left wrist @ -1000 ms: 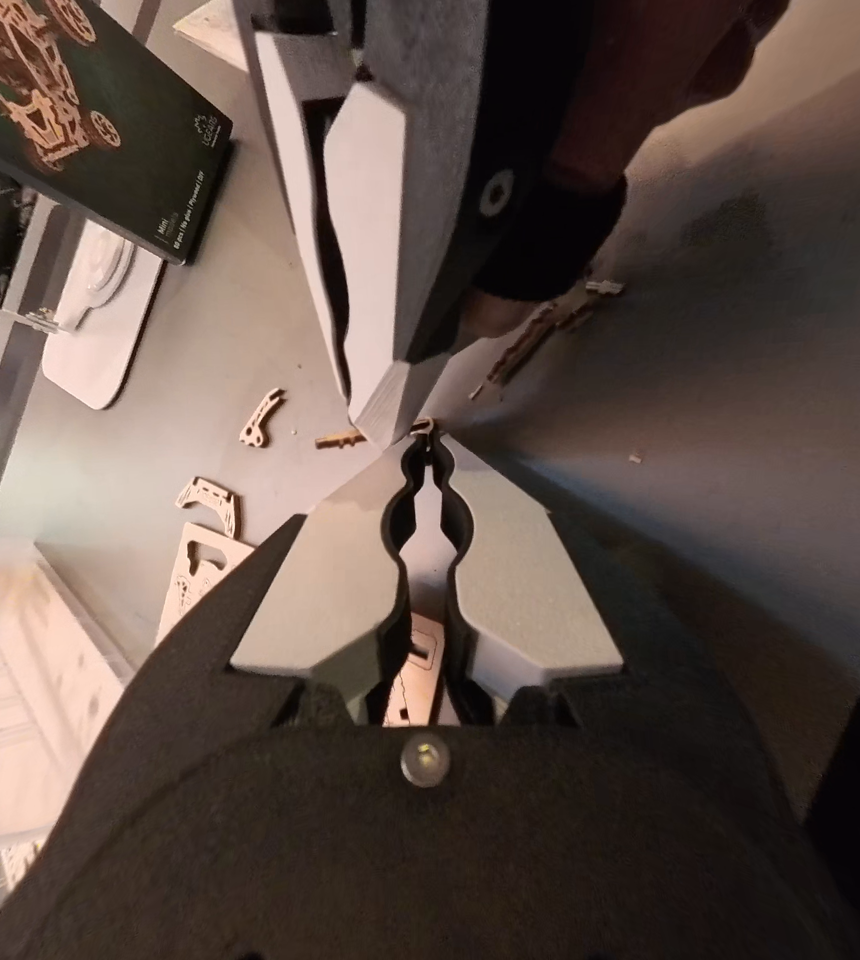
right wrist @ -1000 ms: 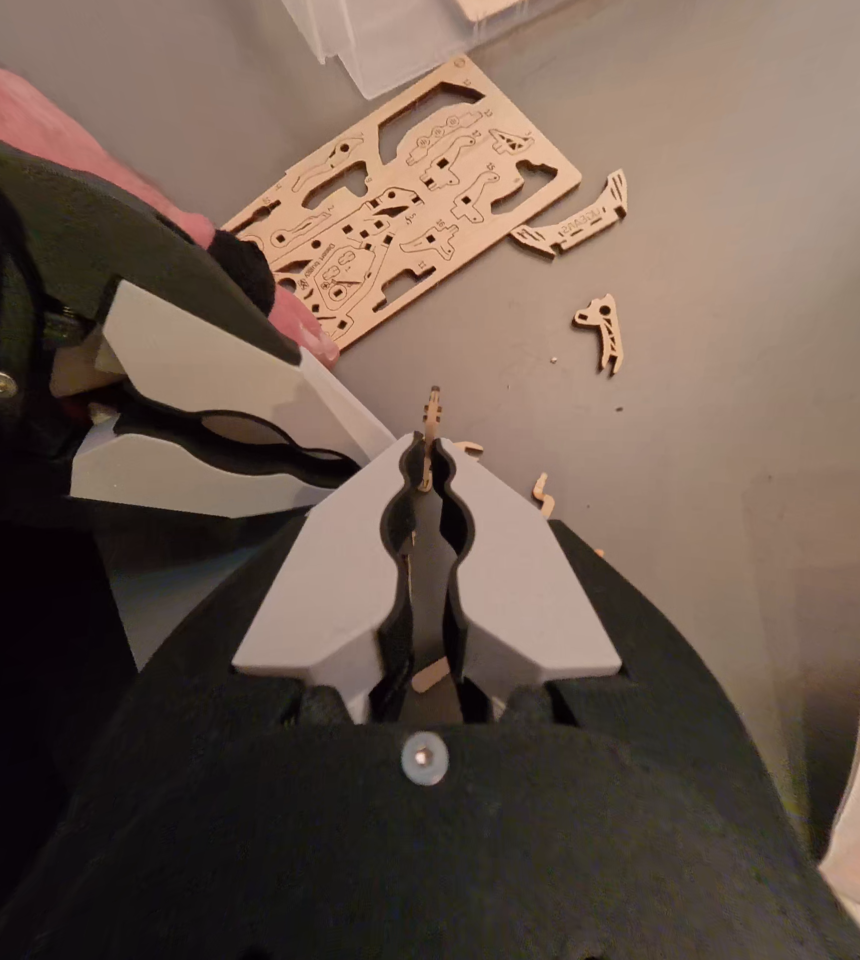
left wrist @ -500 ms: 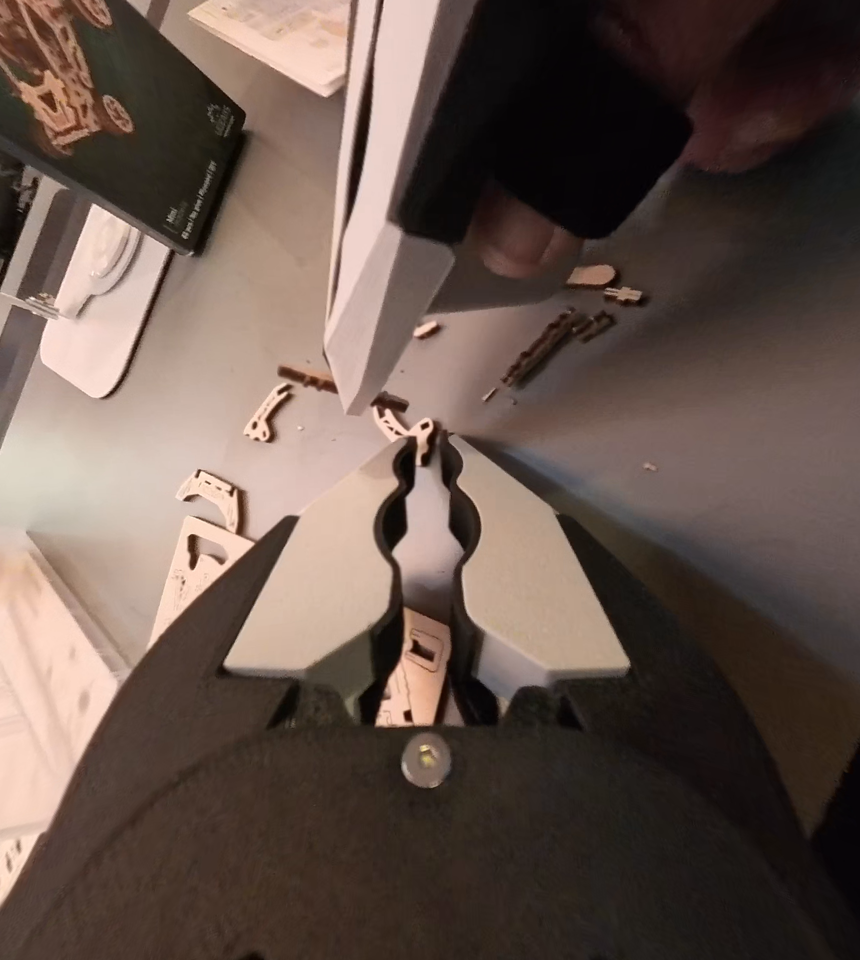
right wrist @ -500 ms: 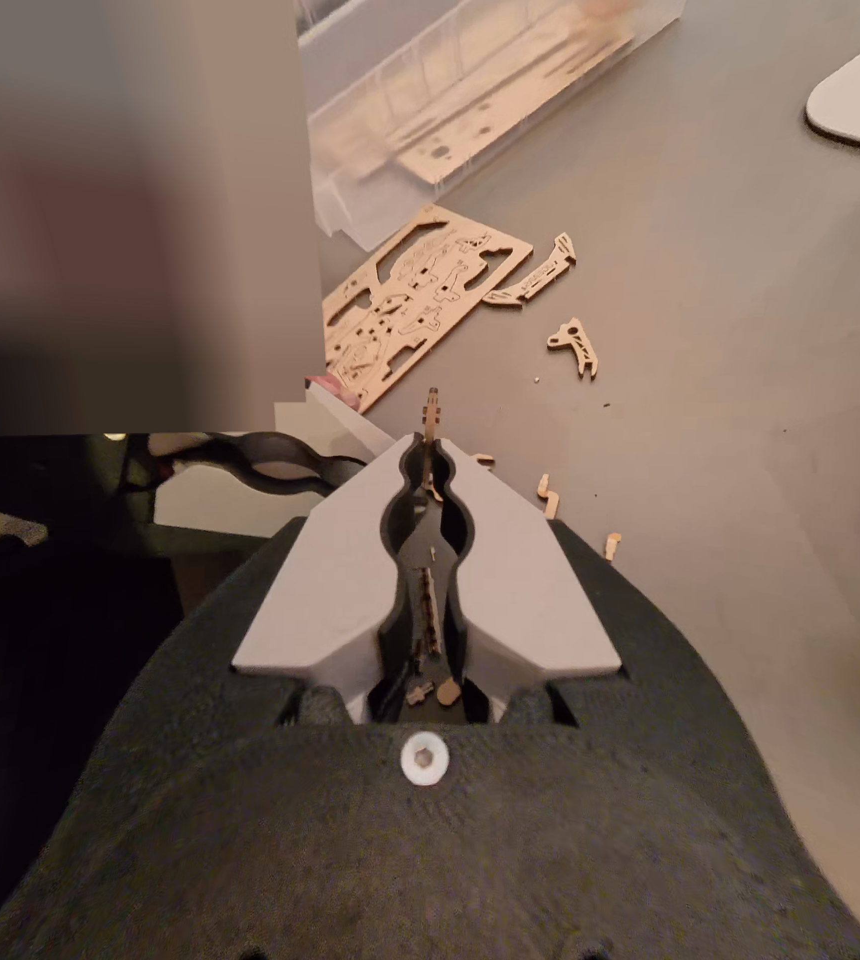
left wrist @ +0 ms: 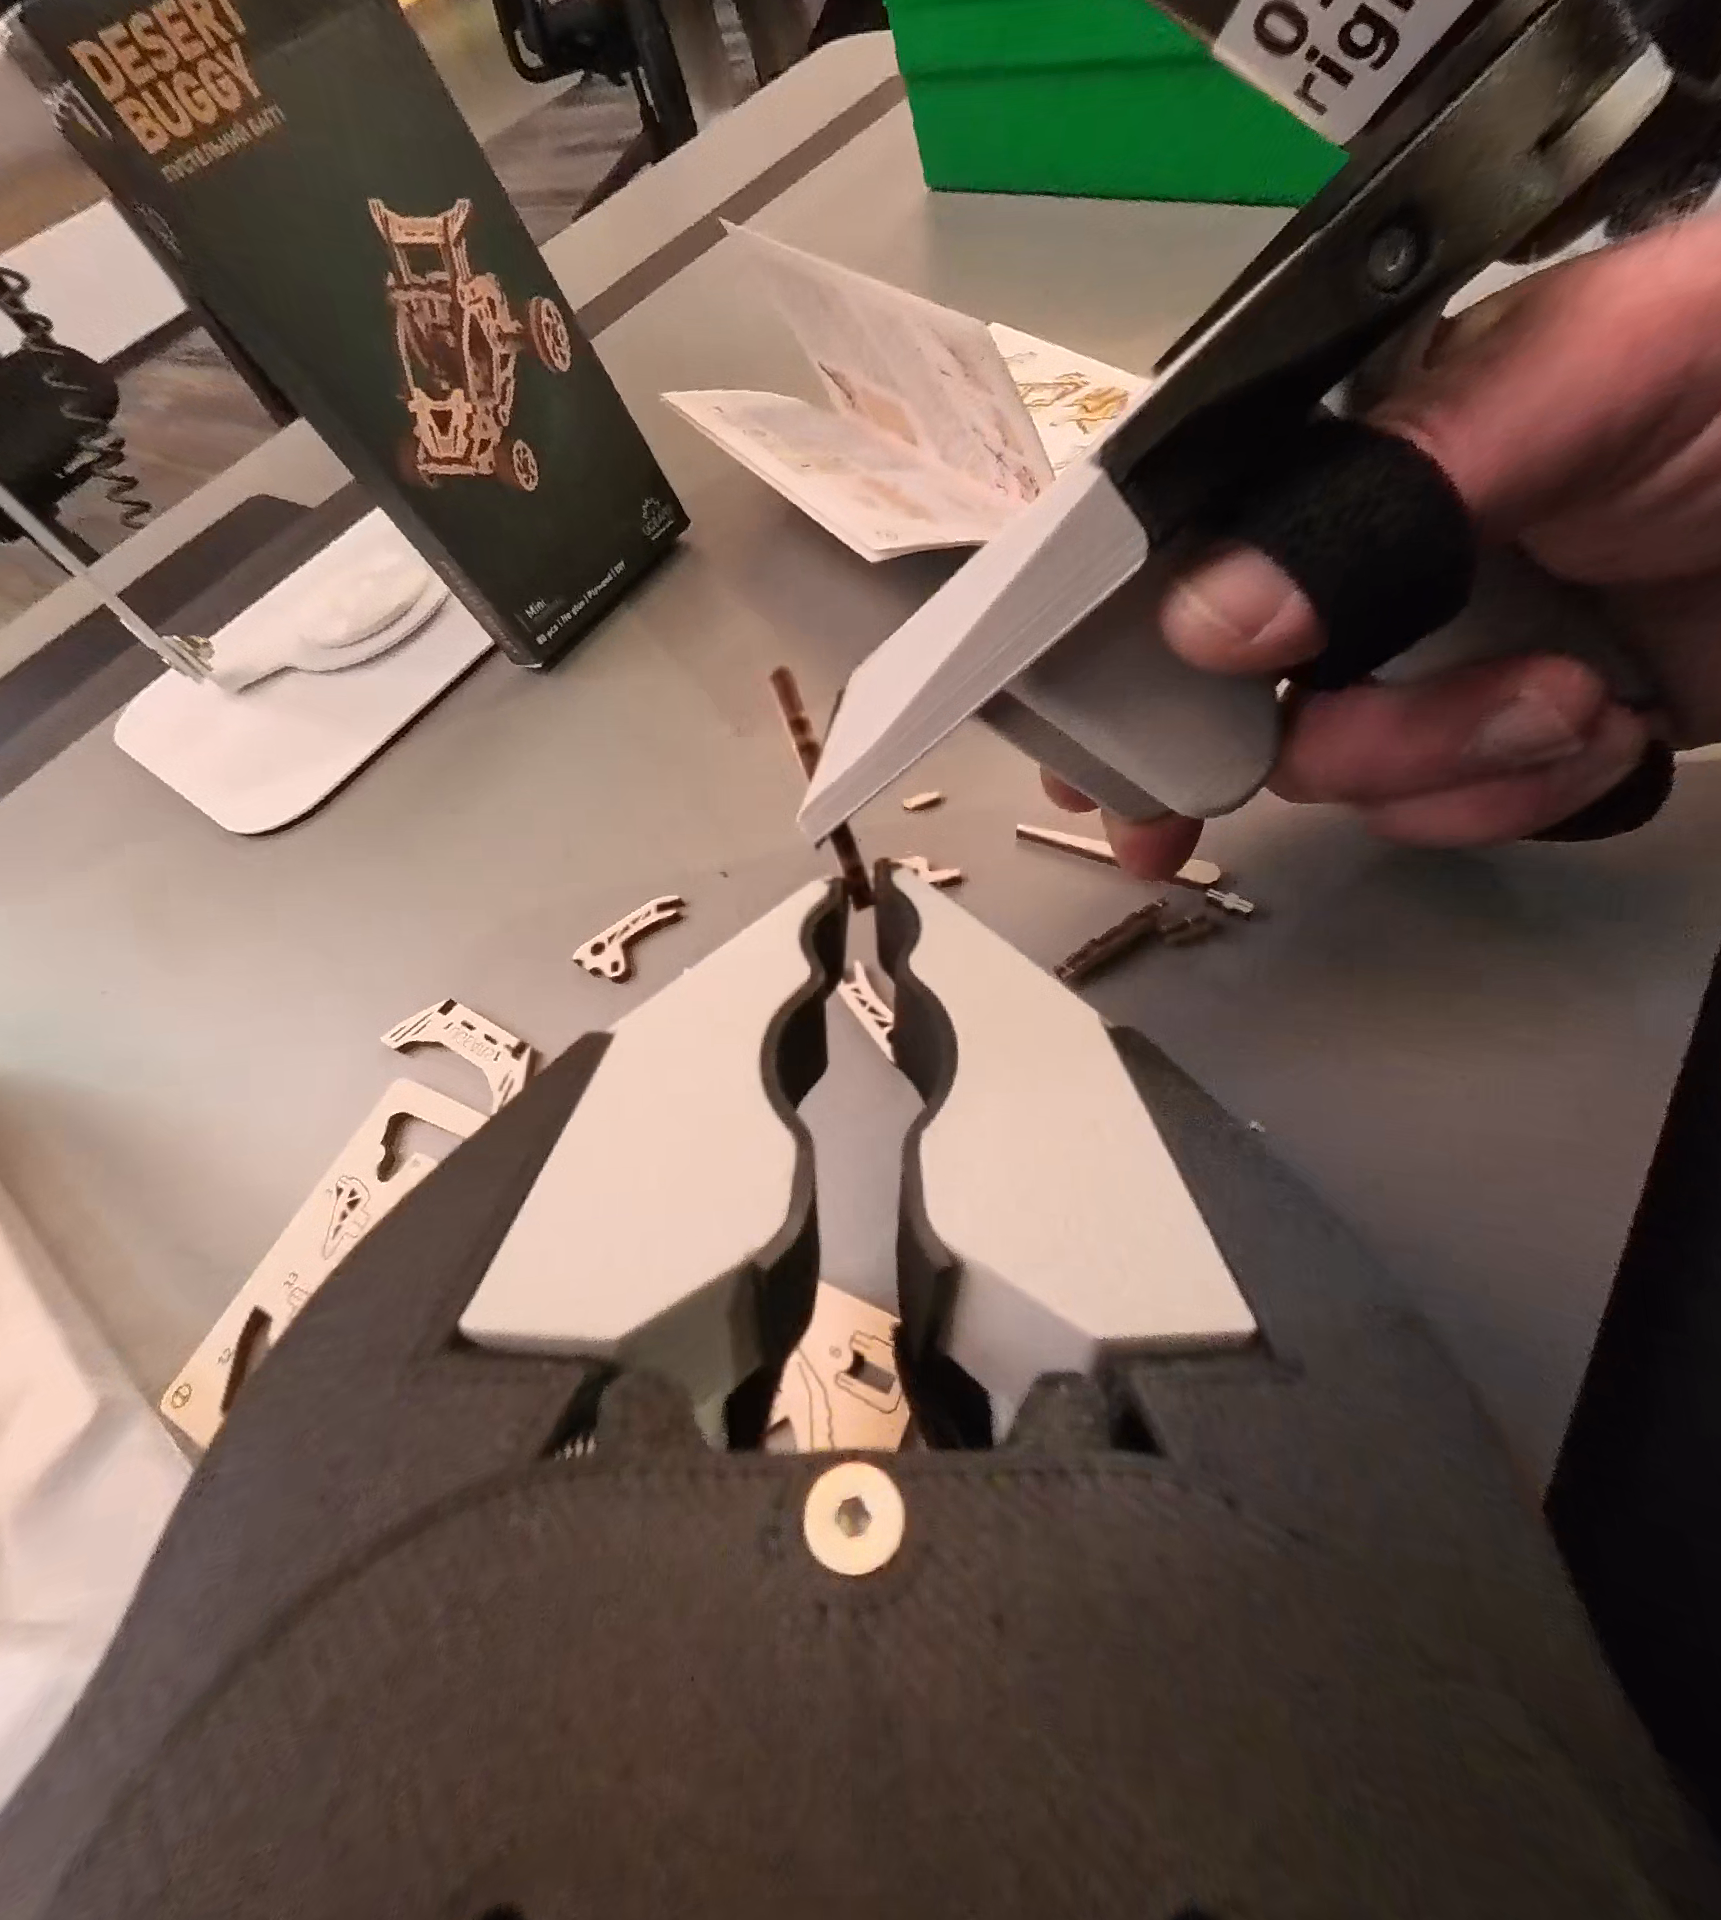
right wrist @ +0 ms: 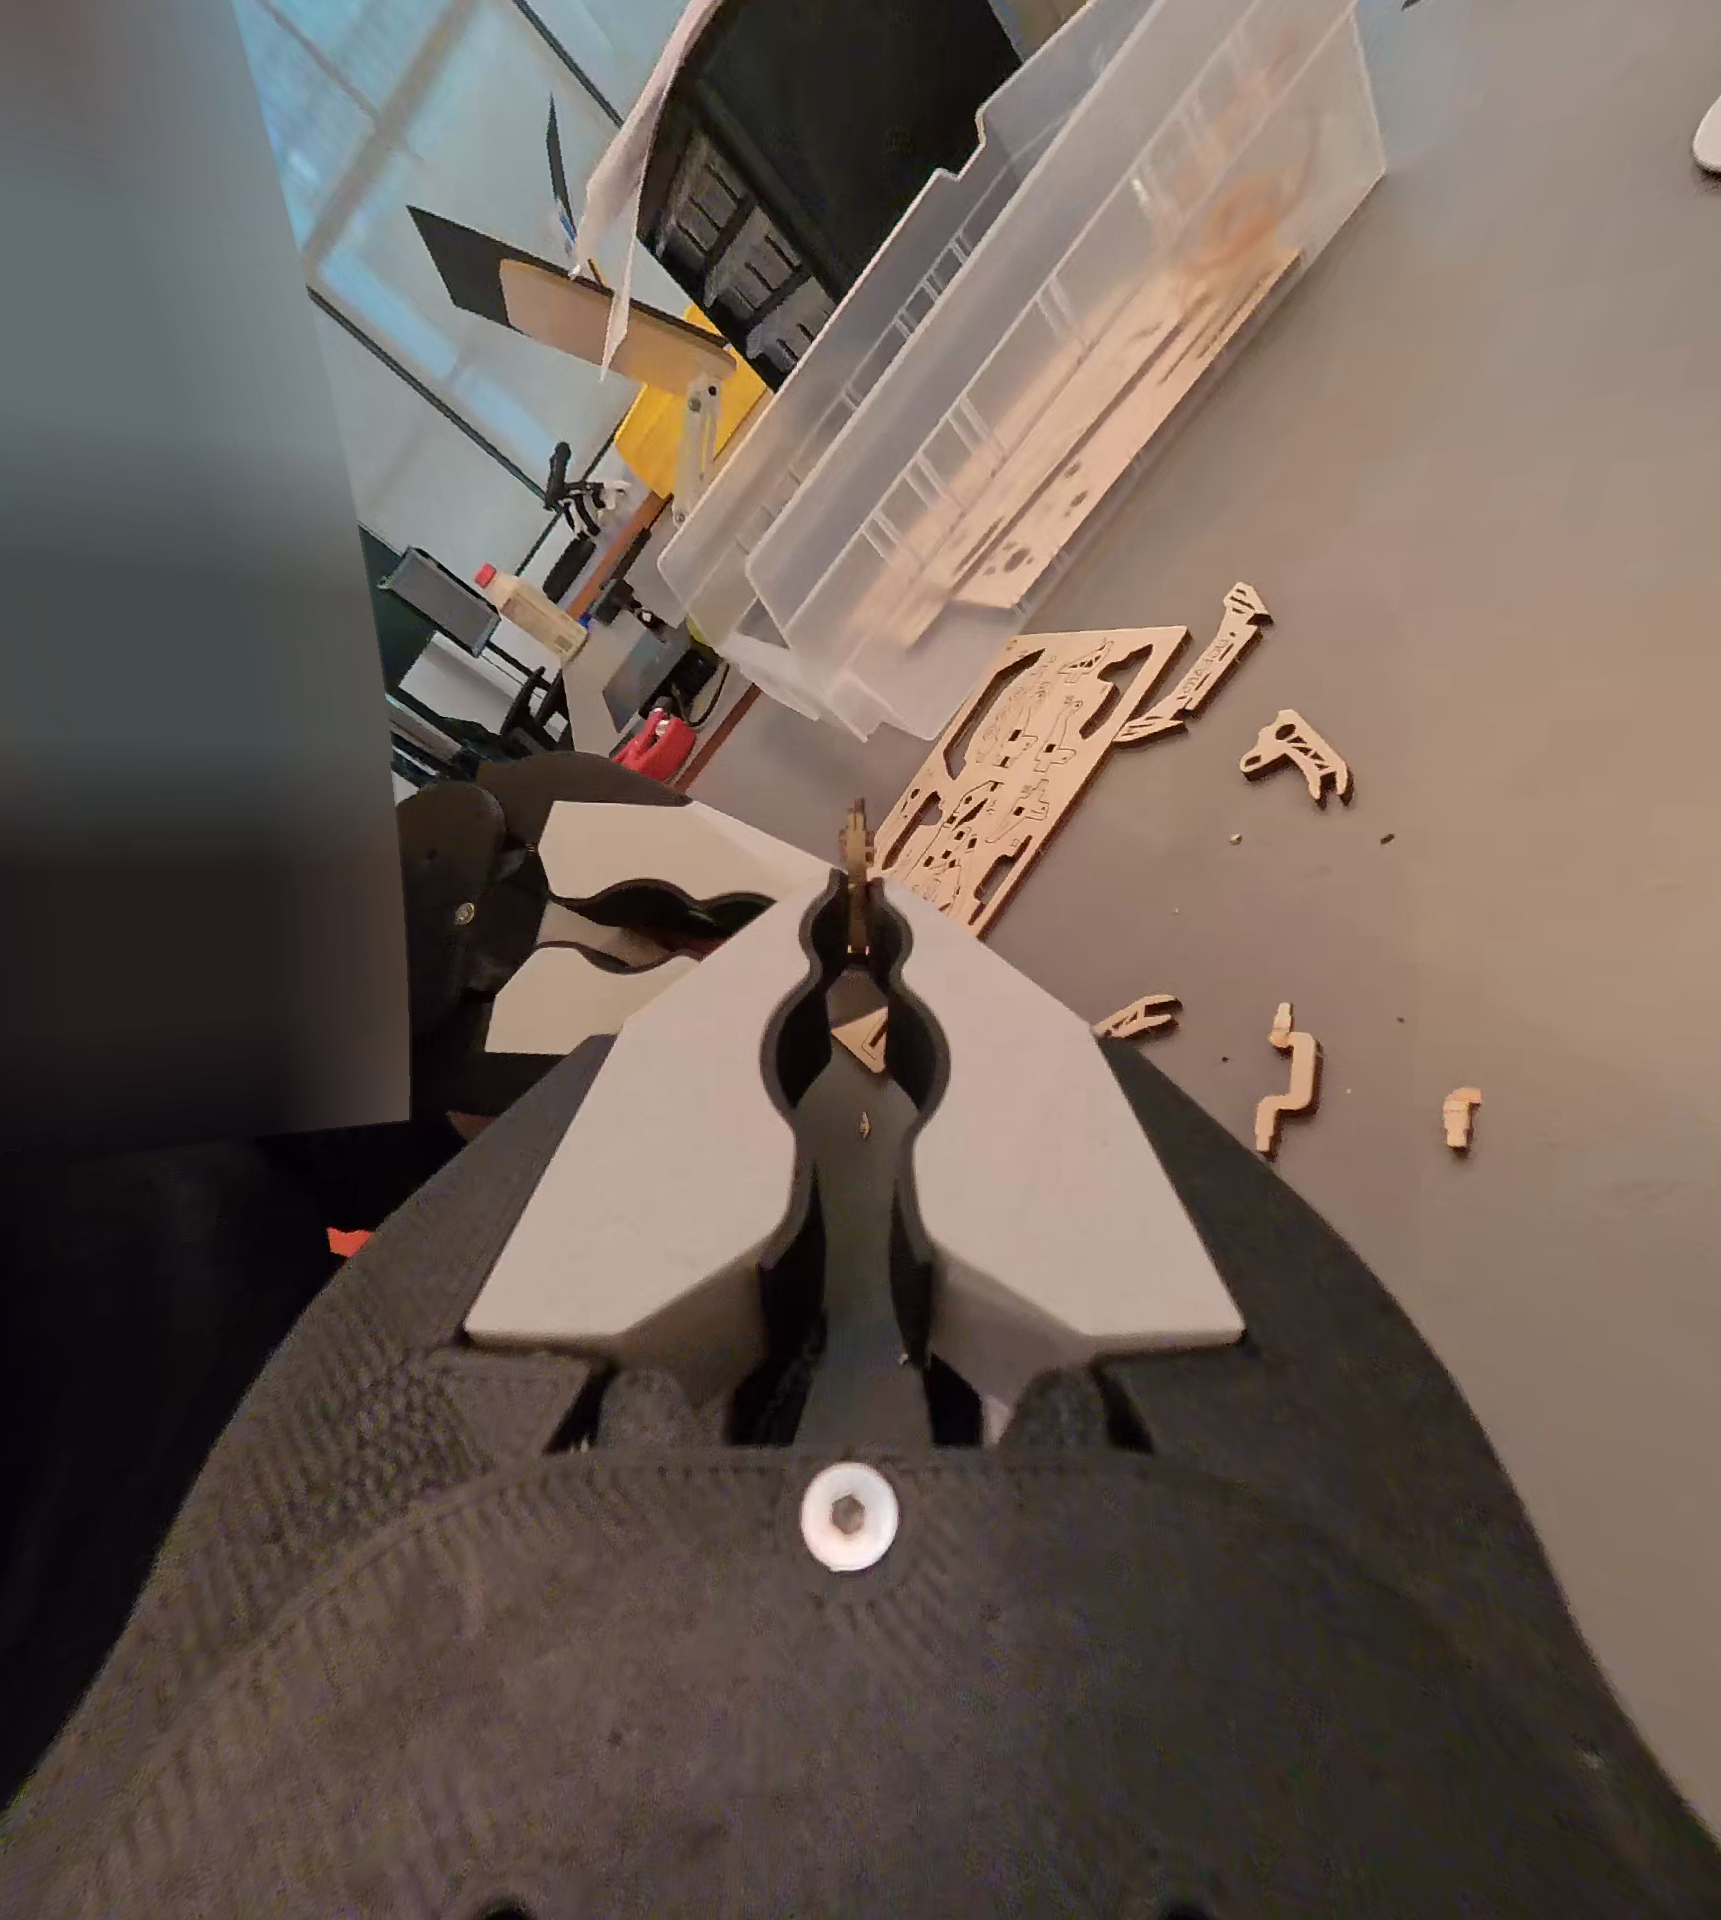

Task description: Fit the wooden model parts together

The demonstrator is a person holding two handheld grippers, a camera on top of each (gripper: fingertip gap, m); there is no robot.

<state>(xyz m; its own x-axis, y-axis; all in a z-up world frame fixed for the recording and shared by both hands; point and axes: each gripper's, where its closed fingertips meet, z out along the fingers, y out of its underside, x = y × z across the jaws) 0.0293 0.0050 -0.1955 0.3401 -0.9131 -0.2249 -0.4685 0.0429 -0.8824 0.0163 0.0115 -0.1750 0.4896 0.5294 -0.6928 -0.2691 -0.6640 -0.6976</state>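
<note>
In the left wrist view, my left gripper (left wrist: 861, 888) has its tips closed around the lower end of a thin dark wooden strip (left wrist: 794, 717) with small holes. My right gripper (left wrist: 825, 821), held by a hand (left wrist: 1562, 520), comes in from the upper right and is shut on the same strip just above. In the right wrist view, my right gripper (right wrist: 856, 899) pinches the strip (right wrist: 854, 842), seen edge-on and sticking out past its tips. The left gripper's fingers (right wrist: 648, 842) lie to the left, and their tips are hidden behind my right finger.
On the grey table stand a dark kit box (left wrist: 368, 343), an open booklet (left wrist: 887, 416), a white pad (left wrist: 295, 686) and a green box (left wrist: 1095, 94). A punched part sheet (right wrist: 1032, 758), a clear plastic tray (right wrist: 1043, 395) and loose wooden pieces (right wrist: 1297, 758) (left wrist: 627, 935) lie about. Left and right tips are no more than a few centimetres apart.
Both grippers have tilted up from the table, so more of the room shows. My left jaws opened slightly and closed again on the strip's lower end. My right gripper kept hold of the strip.
</note>
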